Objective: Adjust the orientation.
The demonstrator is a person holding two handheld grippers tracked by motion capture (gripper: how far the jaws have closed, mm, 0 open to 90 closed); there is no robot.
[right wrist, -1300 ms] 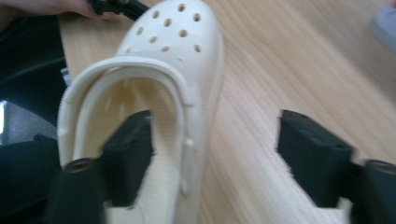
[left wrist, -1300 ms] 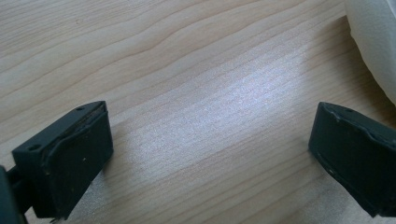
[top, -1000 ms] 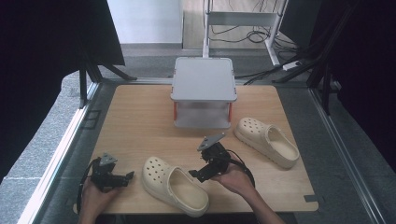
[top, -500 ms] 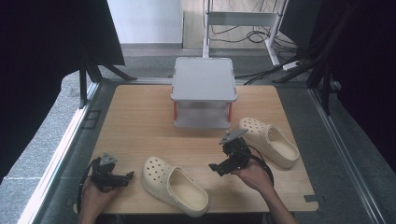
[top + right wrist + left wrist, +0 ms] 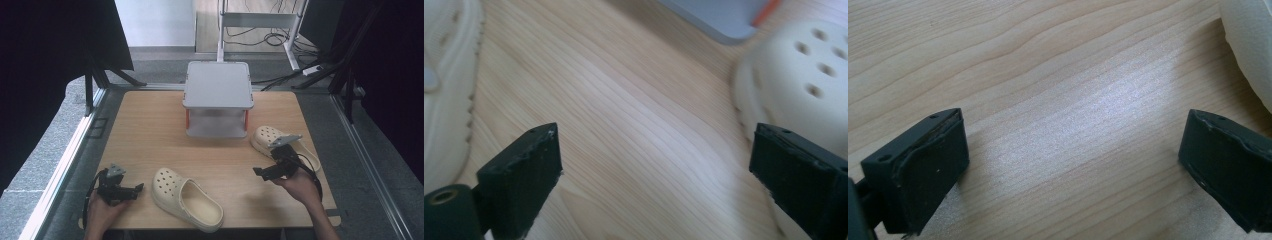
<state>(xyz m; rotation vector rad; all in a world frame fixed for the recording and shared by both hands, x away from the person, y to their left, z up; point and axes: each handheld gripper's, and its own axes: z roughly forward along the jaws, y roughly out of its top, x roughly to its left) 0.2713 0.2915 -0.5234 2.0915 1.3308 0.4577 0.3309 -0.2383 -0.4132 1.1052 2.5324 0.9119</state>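
We hold the right hand-held gripper [image 5: 261, 173] spread and empty, its jaws just narrowed slightly, beside the clog [image 5: 283, 145] near the bench's [image 5: 150, 130] right edge.

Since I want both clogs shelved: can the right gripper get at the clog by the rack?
Probably yes: the right gripper is open beside that clog, with bare table between its fingers.

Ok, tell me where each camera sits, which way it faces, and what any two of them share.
High view: above the person's side, facing forward and down on the table; both forearms, left gripper and right gripper show.
Left gripper view: rides that gripper, facing bare wood between open jaws.
Right gripper view: rides that gripper, facing wood beside the right clog.
Shared: the left clog shows in all three.
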